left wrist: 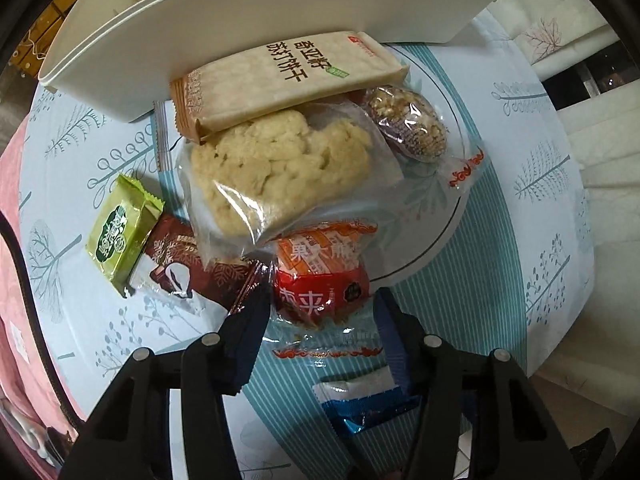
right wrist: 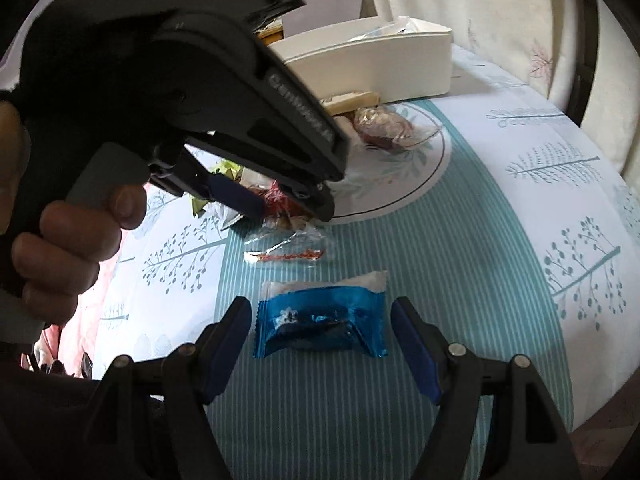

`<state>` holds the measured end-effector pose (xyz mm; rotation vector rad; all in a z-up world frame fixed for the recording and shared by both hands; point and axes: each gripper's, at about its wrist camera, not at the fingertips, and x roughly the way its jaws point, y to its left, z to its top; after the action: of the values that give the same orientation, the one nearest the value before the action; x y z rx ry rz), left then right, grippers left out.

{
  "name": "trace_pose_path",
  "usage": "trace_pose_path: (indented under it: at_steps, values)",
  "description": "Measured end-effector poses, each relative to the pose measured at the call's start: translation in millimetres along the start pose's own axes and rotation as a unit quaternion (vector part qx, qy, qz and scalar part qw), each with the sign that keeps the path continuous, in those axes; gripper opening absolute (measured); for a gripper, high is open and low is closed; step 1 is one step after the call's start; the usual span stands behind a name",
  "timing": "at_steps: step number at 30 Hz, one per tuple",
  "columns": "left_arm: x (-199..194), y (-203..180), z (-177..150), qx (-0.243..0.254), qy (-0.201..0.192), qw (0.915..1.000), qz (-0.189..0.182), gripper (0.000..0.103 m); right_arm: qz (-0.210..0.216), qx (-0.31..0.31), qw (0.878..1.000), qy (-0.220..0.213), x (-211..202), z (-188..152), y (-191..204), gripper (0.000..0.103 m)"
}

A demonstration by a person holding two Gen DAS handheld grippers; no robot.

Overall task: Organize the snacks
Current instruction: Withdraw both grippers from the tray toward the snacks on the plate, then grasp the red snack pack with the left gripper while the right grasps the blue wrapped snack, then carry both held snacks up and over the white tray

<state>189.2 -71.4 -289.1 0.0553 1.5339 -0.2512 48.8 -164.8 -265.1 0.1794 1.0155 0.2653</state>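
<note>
1. The left gripper (left wrist: 322,300) points straight down over the snack pile. Its blue-padded jaws stand partly apart, one on each side of the red packet (left wrist: 320,276). Whether the pads press on the wrapper cannot be told.
2. The red packet lies at the near edge of the pile, on the tablecloth (left wrist: 520,240). Its long axis runs from the pile toward the camera, with the clear crimped end nearest. White characters are printed on the red part; an orange panel above them carries further characters, only partly readable.
3. The right gripper (right wrist: 320,344) points obliquely down at the blue foil packet (right wrist: 320,328). Its jaws stand apart, one on each side of the packet and clear of it.
4. The blue foil packet lies flat on the striped band of the tablecloth, well apart from the pile. Its long axis runs across the jaw gap, left to right in the right wrist view. No writing on it is legible.
5. The beige cracker packet (left wrist: 280,80) leans against the white bin (left wrist: 240,32), long axis across the picture. It bears large brown characters, inverted in this view, and a small green label.
6. The clear bag of pale biscuits (left wrist: 280,168) lies below it. The nut-topped piece in clear wrap (left wrist: 408,124) lies at its right.
7. The green packet (left wrist: 120,236) and the brown packet (left wrist: 180,268) lie at the left, touching.
8. A hand (right wrist: 60,248) holds the left gripper's handle. Embossed lettering on that gripper's body is not readable.
</note>
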Motion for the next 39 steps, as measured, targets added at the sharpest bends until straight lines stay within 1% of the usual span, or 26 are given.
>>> trace_pose_path:
  at_steps: [4, 6, 8, 9, 11, 12, 14, 16, 19, 22, 25, 30, 32, 34, 39]
  values:
    - [4.2, -2.0, 2.5, 0.001, 0.0, 0.9999, -0.014, 0.05, -0.001, -0.004, 1.0, 0.012, 5.3, 2.1, 6.2, 0.073]
    - [3.7, 3.2, 3.1, 0.003, -0.004, 0.9998, -0.021, 0.049, -0.007, -0.009, 1.0, 0.022, 9.1, 3.4, 9.8, 0.072]
    - [3.3, 8.2, 3.4, 0.0, -0.003, 0.9995, -0.031, 0.048, -0.022, -0.016, 0.999, 0.029, 11.7, 5.6, 13.0, 0.063]
    - [3.3, 10.1, 3.7, -0.002, -0.003, 0.9993, -0.036, 0.048, -0.029, -0.017, 0.999, 0.03, 12.2, 6.6, 14.3, 0.056]
    - [3.0, 14.2, 4.3, -0.007, -0.001, 0.999, -0.043, 0.044, -0.026, -0.011, 0.999, 0.035, 13.4, 8.7, 15.1, 0.051]
    - [2.0, 15.9, 4.0, -0.009, -0.001, 0.9989, -0.045, 0.038, -0.025, -0.007, 0.999, 0.036, 13.6, 9.4, 14.7, 0.047]
    - [-3.6, 22.6, 0.1, -0.011, 0.001, 0.9985, -0.054, 0.033, -0.023, 0.0, 0.999, 0.04, 12.5, 12.4, 13.9, 0.041]
    - [-6.4, 25.1, -2.9, -0.011, 0.006, 0.9984, -0.056, 0.032, -0.021, 0.004, 0.999, 0.043, 8.0, 17.0, 13.6, 0.028]
    - [-13.4, 30.2, -9.1, -0.024, 0.017, 0.9974, -0.065, 0.032, -0.019, 0.01, 0.998, 0.056, 2.6, 22.2, 12.3, 0.02]
    - [-30.2, 33.2, -14.7, -0.033, 0.008, 0.9967, -0.073, 0.032, -0.024, 0.017, 0.997, 0.071, -6.4, 26.4, 12.0, 0.016]
    - [-52.8, 30.8, -19.5, -0.038, -0.004, 0.996, -0.081, 0.032, -0.026, 0.019, 0.997, 0.072, -16.6, 32.8, 6.8, 0.015]
    - [-86.7, 42.7, -26.8, -0.055, -0.017, 0.9938, -0.095, 0.032, -0.041, 0.002, 0.997, 0.061, -39.7, 46.5, 4.5, 0.015]
    - [-99.8, 49.3, -28.1, -0.068, -0.018, 0.9918, -0.107, 0.032, -0.045, -0.004, 0.997, 0.054, -49.2, 56.0, 1.5, 0.015]
    - [-113.7, 50.7, -30.1, -0.077, -0.027, 0.9903, -0.112, 0.032, -0.048, -0.008, 0.998, 0.048, -56.8, 66.1, -3.6, 0.015]
    - [-147.0, 55.9, -28.9, -0.107, -0.052, 0.986, -0.117, 0.032, -0.043, -0.016, 0.998, 0.036, -70.2, 94.0, -14.6, 0.015]
